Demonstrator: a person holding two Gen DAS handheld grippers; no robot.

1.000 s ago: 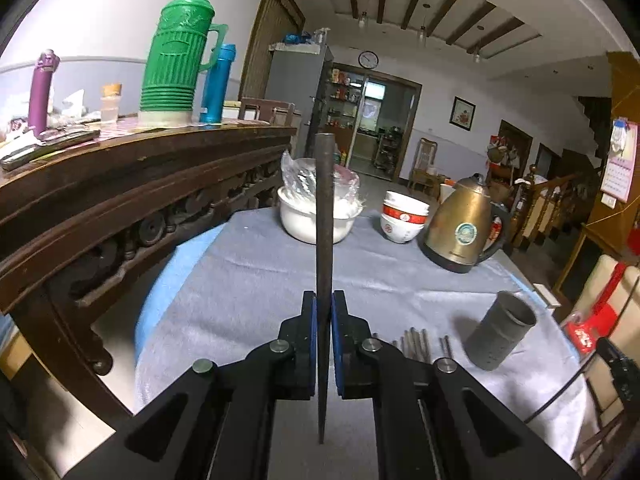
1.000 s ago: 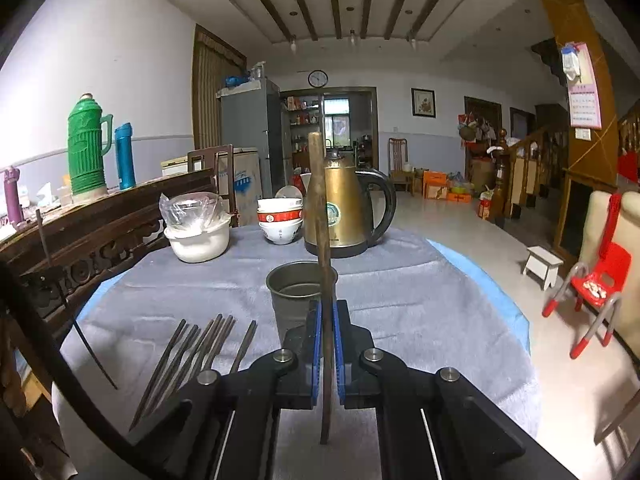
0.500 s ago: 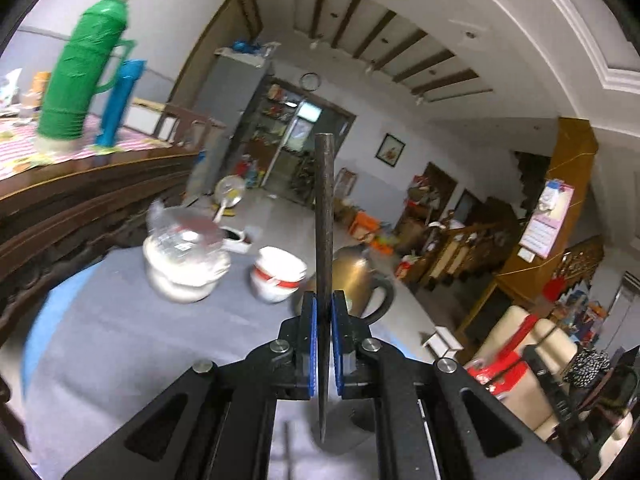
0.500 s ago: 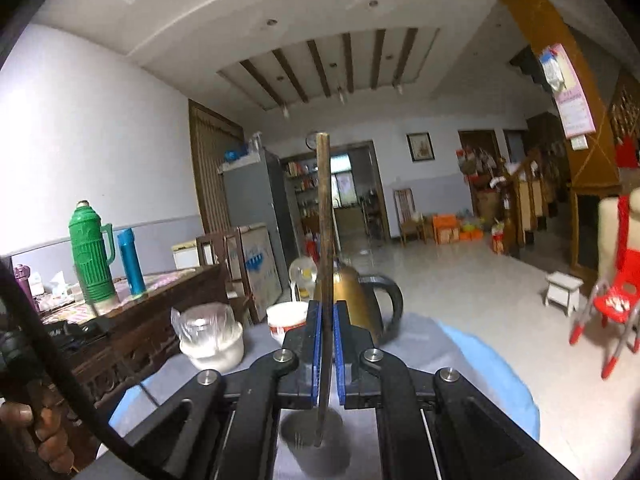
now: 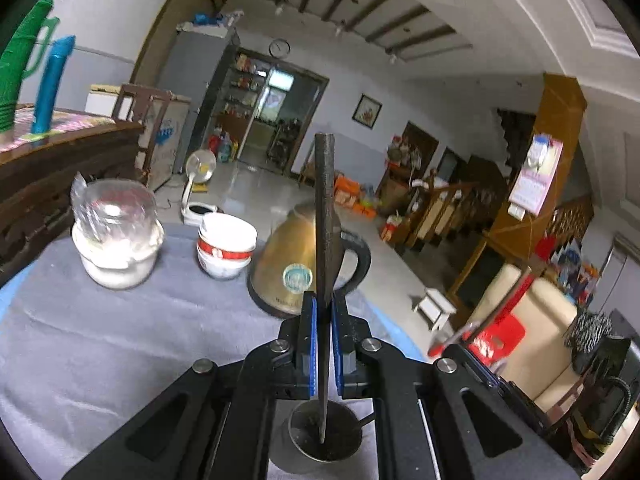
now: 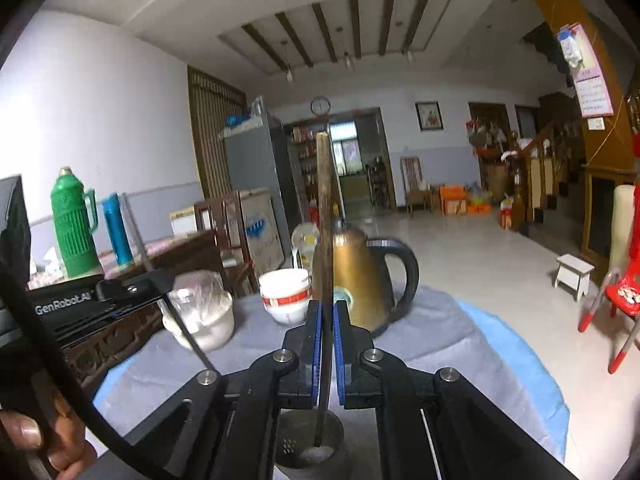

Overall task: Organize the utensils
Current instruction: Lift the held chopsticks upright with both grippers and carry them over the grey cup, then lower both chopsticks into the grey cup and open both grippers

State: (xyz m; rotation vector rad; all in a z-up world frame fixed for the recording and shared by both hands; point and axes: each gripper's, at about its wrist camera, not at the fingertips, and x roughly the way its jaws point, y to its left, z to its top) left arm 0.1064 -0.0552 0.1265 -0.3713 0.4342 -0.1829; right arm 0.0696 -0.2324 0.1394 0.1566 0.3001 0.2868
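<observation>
The left gripper [image 5: 324,344] has its blue-padded fingers [image 5: 311,344] pinched tight on a dark chopstick [image 5: 325,216] that stands upright between them, its lower tip hanging inside the mouth of the grey metal utensil holder [image 5: 325,438] directly below. The right gripper [image 6: 327,350] has its fingers [image 6: 317,350] closed the same way on a brown chopstick [image 6: 325,216], also upright, with its lower end inside the holder [image 6: 310,438], whose perforated bottom shows; whether either tip touches the bottom cannot be told.

The holder stands on a table [image 5: 120,328] covered with a grey cloth over a blue one. Farther back on the table sit a white bowl topped with clear plastic wrap [image 5: 116,240], a stack of white bowls with a red band [image 5: 226,246], and a gold electric kettle [image 5: 288,264] with a black handle. In the right wrist view the left gripper's black body [image 6: 80,300] shows at the left edge.

To the left a dark carved wooden sideboard [image 6: 160,256] carries a green thermos [image 6: 74,228] and a blue flask [image 6: 116,228]. Beyond lie a tiled floor, a grey refrigerator [image 6: 252,168], a wall clock [image 6: 321,105], a wooden staircase and a red plastic chair [image 6: 622,292]
</observation>
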